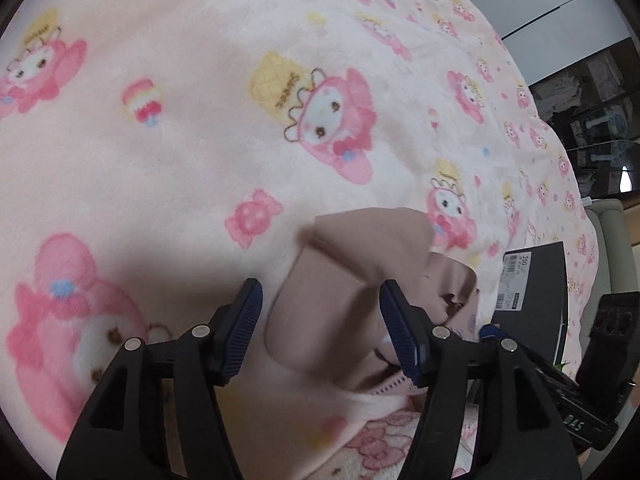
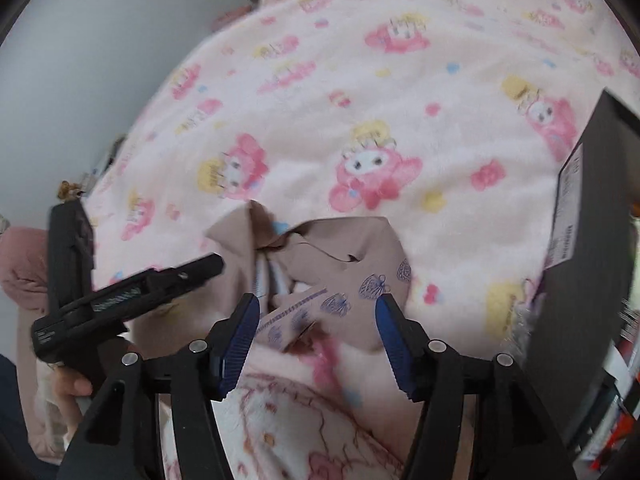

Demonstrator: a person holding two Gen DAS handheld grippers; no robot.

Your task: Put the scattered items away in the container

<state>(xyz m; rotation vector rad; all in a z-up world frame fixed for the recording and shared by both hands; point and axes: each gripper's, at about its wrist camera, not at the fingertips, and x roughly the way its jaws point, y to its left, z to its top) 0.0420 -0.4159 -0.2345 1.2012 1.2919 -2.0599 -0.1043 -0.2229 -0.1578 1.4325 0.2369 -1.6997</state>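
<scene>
A beige cloth item (image 1: 340,276) lies crumpled on the pink cartoon-print blanket (image 1: 180,140). In the right wrist view the same cloth (image 2: 340,264) shows purple printed motifs. My left gripper (image 1: 320,320) is open, its blue-padded fingers on either side of the cloth just above it. My right gripper (image 2: 316,332) is open too, hovering over the cloth's near edge. A black box (image 1: 536,300) stands at the bed's right side; it also shows in the right wrist view (image 2: 588,260).
The left gripper's body (image 2: 120,304) and the hand holding it reach in from the left in the right wrist view. The right gripper's body (image 1: 580,400) shows at lower right in the left view. A white wall (image 2: 80,60) lies left; shelving (image 1: 592,100) lies beyond the bed.
</scene>
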